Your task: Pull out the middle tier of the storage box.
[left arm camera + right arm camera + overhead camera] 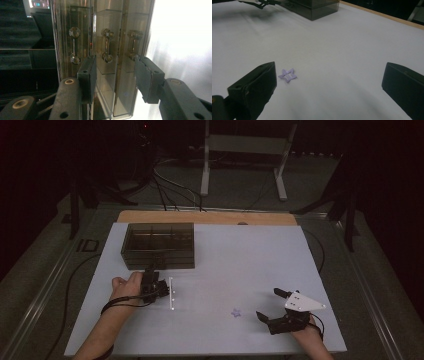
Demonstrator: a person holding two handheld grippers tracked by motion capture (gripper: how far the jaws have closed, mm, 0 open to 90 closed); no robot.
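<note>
1. Here, in the high view, the smoky plastic drawer box (158, 245) sits toward the far left of the white table (250, 250), its front turned to the person, which puts the drawer handles within easy reach of the left gripper (150, 270). That gripper is pressed up against the box front, near its bottom edge. The right gripper (270, 306) rests near the table's near right corner, well apart from the box, its jaws spread wide with nothing between them; a small purple star clip (236, 312) lies on the table just to its left.

2. In the left gripper view, the left gripper (113, 72) has its camera rolled, so the box front (105, 30) runs upright across the picture. The two jaws straddle the middle handle (107, 45), one pad on each side, with a gap at both pads; they are about half spread and not yet pressing on it. Judging by this, a drawer pull is being set up.

3. In the right gripper view, the right gripper (328, 82) is released and idle, the star clip (287, 75) lying just beside its left pad, untouched.
</note>
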